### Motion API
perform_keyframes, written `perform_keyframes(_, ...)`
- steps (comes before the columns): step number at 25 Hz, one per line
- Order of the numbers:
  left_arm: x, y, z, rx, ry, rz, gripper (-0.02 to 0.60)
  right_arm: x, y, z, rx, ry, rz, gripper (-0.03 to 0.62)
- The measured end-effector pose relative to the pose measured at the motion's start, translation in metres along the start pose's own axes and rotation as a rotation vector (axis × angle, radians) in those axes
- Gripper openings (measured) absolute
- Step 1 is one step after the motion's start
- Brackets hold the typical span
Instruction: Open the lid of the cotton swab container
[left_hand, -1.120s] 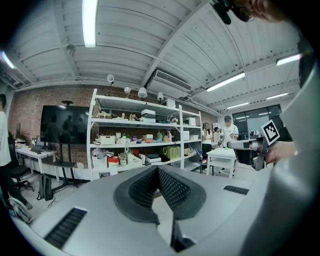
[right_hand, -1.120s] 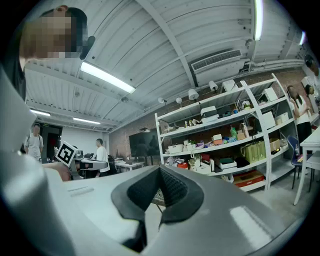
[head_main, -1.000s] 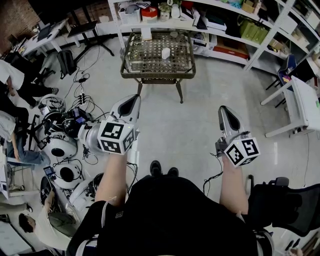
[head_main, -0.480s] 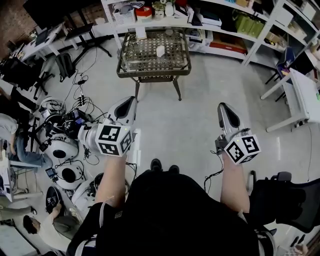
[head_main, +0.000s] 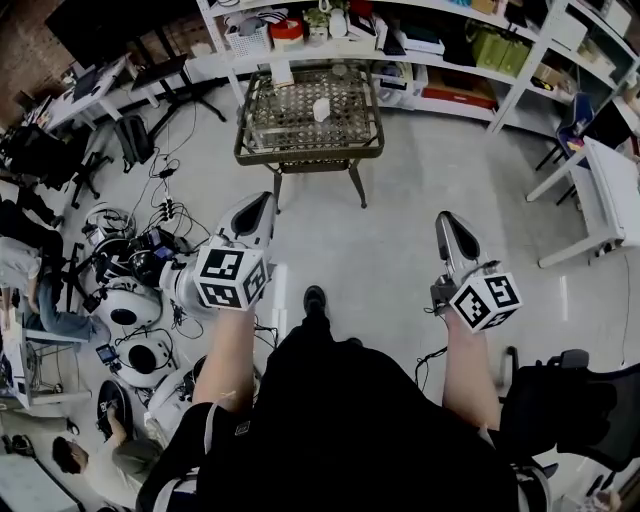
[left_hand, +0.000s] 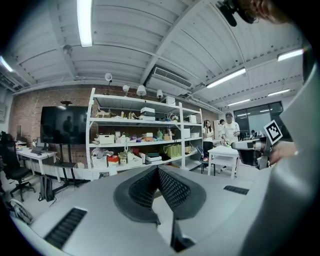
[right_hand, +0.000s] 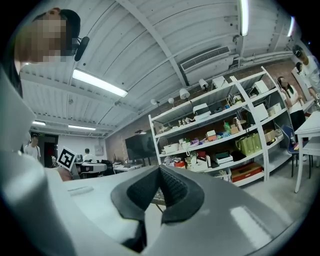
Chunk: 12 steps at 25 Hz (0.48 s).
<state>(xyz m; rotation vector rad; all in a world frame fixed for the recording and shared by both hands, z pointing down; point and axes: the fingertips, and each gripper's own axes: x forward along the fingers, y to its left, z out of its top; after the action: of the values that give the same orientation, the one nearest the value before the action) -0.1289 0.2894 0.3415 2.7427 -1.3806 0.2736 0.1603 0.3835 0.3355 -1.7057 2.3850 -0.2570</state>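
Note:
A small white container (head_main: 321, 108) stands on a wicker-framed, glass-topped table (head_main: 256, 136) across the floor ahead of me, far beyond both grippers. My left gripper (head_main: 262, 200) is held out at waist height, its jaws shut with nothing between them. My right gripper (head_main: 447, 219) is held the same way at the right, also shut and empty. In the left gripper view the black pads (left_hand: 170, 190) meet at the tip (left_hand: 158, 167). The right gripper view shows its own pads (right_hand: 172, 192) pressed together at the tip (right_hand: 160, 167). Both point at the shelves behind the table.
Stocked white shelves (head_main: 430, 60) line the wall behind the table. Cables and round white devices (head_main: 128, 300) crowd the floor at the left, where people sit. A white table (head_main: 610, 210) stands at the right and a black chair (head_main: 570, 400) at the lower right.
One foot has stepped forward toward the table. Both grippers stay shut and held out in front much as before.

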Motion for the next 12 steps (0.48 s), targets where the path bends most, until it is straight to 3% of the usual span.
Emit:
perform_keyframes(6,0.042,0.021,-0.015,-0.016,0.016,-0.020,0.005,0.042,-0.013,-0.013,-0.003,0.055,-0.003,0.011)
perform_keyframes(12,0.089,0.077,-0.030,-0.038,0.043,-0.016,0.005,0.112,-0.023,-0.026,-0.004,0.107,-0.004,0.011)
